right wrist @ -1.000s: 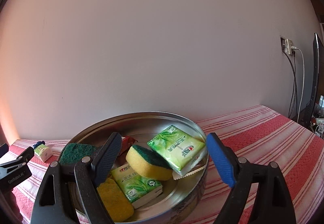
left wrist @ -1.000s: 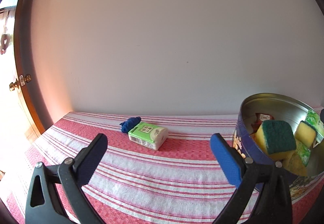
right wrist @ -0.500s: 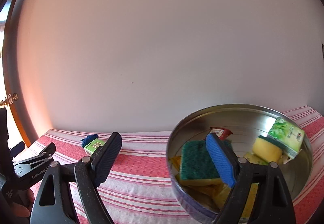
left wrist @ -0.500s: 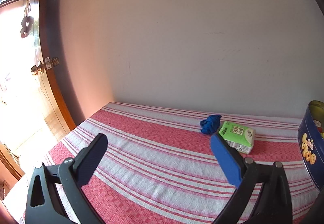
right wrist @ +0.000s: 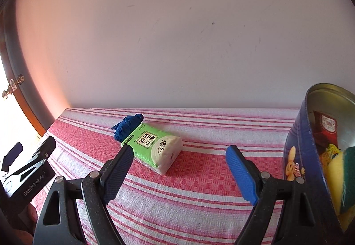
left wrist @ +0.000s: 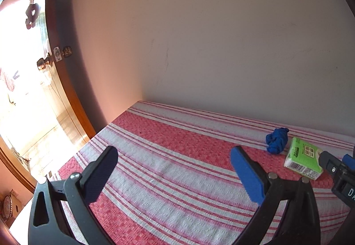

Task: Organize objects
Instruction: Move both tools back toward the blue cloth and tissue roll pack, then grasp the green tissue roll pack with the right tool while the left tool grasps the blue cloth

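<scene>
Right wrist alone shows the tin (right wrist: 297, 156); left wrist, the door knob (left wrist: 43, 63).

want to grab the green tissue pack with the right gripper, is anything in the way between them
Nothing visible blocks it. The right gripper is open, with only bare striped tablecloth between its fingers and the tissue pack. The blue bundle touches the pack's far end, behind it. The tin sits off to the right.

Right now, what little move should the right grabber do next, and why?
Probably ease the right gripper forward and down around the green tissue pack. Its jaws are open and empty, the pack lies just ahead on the striped cloth, outside the tin.
</scene>
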Demonstrator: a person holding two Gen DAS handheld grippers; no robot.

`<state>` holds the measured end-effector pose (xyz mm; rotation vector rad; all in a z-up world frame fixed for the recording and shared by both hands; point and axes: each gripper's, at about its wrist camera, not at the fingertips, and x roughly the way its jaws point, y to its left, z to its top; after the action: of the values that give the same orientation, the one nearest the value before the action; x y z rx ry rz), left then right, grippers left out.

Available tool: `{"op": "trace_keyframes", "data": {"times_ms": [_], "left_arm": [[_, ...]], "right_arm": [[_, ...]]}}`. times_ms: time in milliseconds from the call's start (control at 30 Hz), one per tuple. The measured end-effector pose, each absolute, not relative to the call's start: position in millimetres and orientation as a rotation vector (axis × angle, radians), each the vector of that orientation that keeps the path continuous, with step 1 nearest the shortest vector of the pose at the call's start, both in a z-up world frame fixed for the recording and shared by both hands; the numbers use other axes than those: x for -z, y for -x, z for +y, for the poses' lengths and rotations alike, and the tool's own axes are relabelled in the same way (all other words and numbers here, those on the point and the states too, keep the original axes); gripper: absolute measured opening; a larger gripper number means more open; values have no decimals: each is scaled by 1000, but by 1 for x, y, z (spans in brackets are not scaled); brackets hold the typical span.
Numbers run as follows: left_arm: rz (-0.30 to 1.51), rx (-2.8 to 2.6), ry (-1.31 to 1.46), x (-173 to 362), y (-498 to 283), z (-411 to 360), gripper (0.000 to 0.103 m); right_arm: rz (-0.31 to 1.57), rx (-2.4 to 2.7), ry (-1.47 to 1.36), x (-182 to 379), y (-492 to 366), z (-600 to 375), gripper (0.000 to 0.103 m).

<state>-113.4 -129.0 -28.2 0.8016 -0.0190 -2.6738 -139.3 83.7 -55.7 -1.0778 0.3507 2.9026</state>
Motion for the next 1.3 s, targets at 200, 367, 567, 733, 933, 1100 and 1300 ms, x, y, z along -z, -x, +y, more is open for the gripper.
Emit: {"op": "trace_keyframes", "data": {"times_ms": [200, 367, 567, 733, 933, 1100, 1300], "left_arm": [[6, 2663, -841, 32, 128, -142, 102], [60, 2677, -858, 33, 129, -148, 102], [105, 2689, -938, 38, 136, -153, 102], [35, 2740, -926, 36, 133, -140, 102], [15, 2880, -1040, 36, 149, -98, 102], [-48, 2922, -1150, 40, 185, -59, 101], [-97, 2855, -1268, 53, 225, -39, 88]], "right_arm": [[433, -2842, 1222, 70, 177, 61, 87], [371, -2782, 1251, 72, 194, 44, 87], [217, -2789, 1284, 70, 187, 49, 76], [262, -2839, 1272, 67, 152, 79, 75], [246, -2914, 880, 38, 109, 98, 75], [121, -2929, 607, 21, 88, 98, 75], [105, -2913, 534, 18, 85, 106, 75]]}}
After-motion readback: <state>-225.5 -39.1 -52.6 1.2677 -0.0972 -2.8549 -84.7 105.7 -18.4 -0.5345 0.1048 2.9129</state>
